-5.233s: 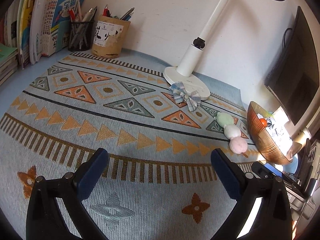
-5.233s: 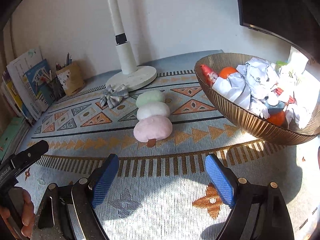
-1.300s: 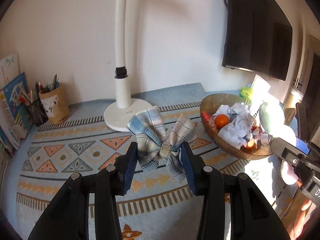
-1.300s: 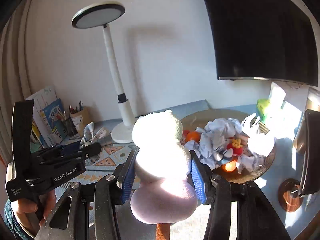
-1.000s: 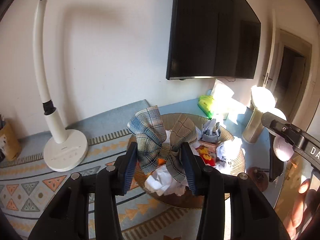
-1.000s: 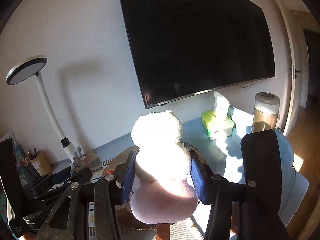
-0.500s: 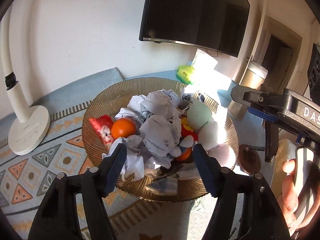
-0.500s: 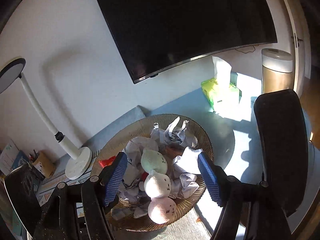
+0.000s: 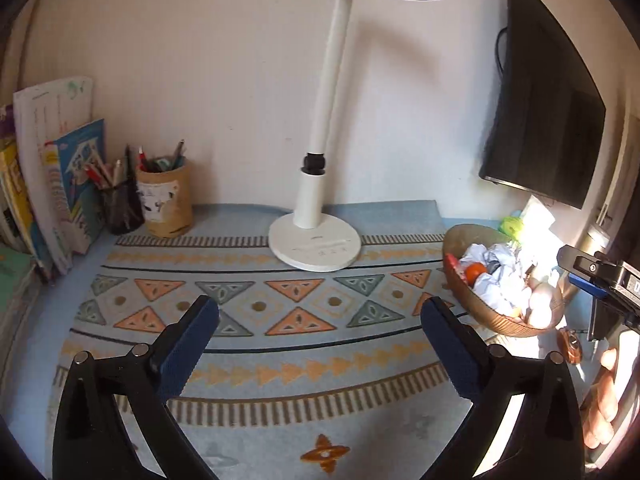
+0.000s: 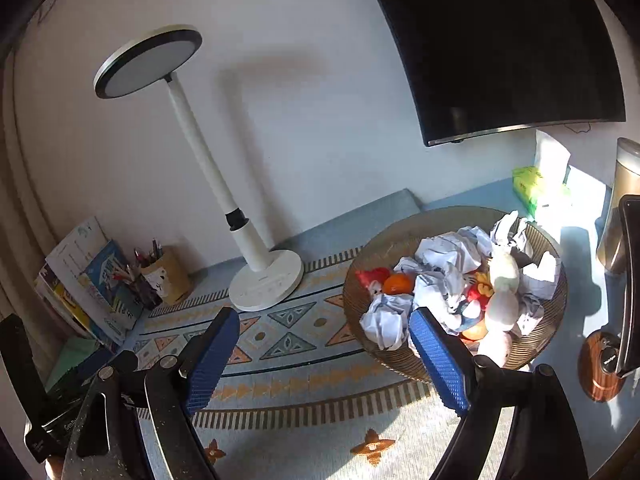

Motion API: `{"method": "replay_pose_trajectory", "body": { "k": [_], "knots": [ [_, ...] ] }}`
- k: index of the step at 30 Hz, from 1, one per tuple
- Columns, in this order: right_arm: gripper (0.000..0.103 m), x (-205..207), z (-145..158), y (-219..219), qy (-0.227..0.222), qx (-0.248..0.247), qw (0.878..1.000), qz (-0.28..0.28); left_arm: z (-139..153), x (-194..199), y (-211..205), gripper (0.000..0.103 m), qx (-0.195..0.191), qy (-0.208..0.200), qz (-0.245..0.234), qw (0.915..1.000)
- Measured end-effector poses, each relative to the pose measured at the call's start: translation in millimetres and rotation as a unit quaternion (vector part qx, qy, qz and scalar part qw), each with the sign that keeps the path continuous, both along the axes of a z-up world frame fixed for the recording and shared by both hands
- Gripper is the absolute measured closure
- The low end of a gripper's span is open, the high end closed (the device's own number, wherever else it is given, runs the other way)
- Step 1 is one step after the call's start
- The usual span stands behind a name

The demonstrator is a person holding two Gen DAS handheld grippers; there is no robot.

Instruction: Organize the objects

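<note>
Amber ribbed glass is forming the bowl (image 10: 400, 354) that is holding the gathered things, and it is sitting on the right part of a patterned mat (image 9: 256, 304), near the mat's edge. Both grippers are hanging spread wide and empty above the mat: the left gripper (image 9: 320, 340) is facing the lamp (image 9: 316, 240), and the right gripper (image 10: 324, 354) is hovering just in front of the bowl.

In the bowl, a three-ball plush (image 10: 500, 300) is lying on top of crumpled paper (image 10: 448, 256), beside one orange (image 10: 396, 283) and a red toy (image 10: 370, 278). A plaid bow is not showing clearly in the pile, so I cannot tell where it is.

Counting what is showing: one bowl, one lamp, one orange clearly in sight with another orange shape low in the pile, several paper wads too tangled to count, two pen pots (image 9: 164, 200) by the wall, one row of books (image 9: 52, 184), one screen (image 10: 500, 40), and one green tissue pack (image 10: 532, 188).

As a judgement, the pile is looking heaped, so the plush may be rolling out if the bowl is nudged. The right gripper's right finger is close to the rim, and a careless swing there could be tipping the bowl or scattering paper. The tall lamp could also be toppling if the left gripper is sweeping into its stem.
</note>
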State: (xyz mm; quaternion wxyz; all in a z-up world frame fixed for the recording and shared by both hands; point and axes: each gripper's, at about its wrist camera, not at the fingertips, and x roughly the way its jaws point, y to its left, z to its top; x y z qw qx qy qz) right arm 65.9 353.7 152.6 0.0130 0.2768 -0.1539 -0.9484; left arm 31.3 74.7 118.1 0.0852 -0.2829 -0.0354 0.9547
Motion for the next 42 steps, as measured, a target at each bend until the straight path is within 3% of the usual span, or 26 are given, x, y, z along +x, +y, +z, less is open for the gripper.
{"method": "replay_pose_trajectory", "body": {
  "k": [1, 5, 7, 8, 12, 18, 25, 34, 38, 42],
  "knots": [
    [0.017, -8, -11, -28, -0.012, 0.007, 1.000, 0.021, -3, 3, -14, 0.002, -0.009, -0.002, 0.016, 0.9998],
    [0.017, -21, -31, -64, -0.028, 0.022, 0.999, 0.041, -27, 4, -52, 0.002, -0.018, -0.024, 0.047, 0.9984],
    [0.017, -37, -58, -92, -0.054, 0.045, 0.996, 0.052, -44, 1, -63, 0.002, -0.025, -0.038, 0.052, 0.9976],
    [0.017, -37, -58, -92, -0.054, 0.045, 0.996, 0.052, -53, -2, -67, 0.002, -0.029, -0.044, 0.053, 0.9972],
    [0.017, -64, -104, -119, -0.104, 0.090, 0.989, 0.059, -86, -24, -68, 0.002, -0.043, -0.077, 0.054, 0.9947],
    [0.017, -78, -140, -116, -0.151, 0.111, 0.981, 0.054, -107, -37, -51, 0.002, -0.070, -0.103, 0.043, 0.9912],
    [0.017, -87, -145, -109, -0.171, 0.102, 0.979, 0.048, -117, -50, -43, 0.002, -0.066, -0.139, 0.042, 0.9873],
    [0.015, -89, -149, -111, -0.180, 0.101, 0.977, 0.058, -123, -55, -38, 0.002, -0.079, -0.155, 0.048, 0.9836],
    [0.015, -89, -149, -111, -0.179, 0.101, 0.977, 0.058, -124, -58, -44, 0.002, -0.067, -0.162, 0.058, 0.9828],
    [0.003, -91, -152, -119, -0.189, 0.116, 0.973, 0.072, -126, -61, -49, 0.002, -0.058, -0.175, 0.071, 0.9804]
  ]
}}
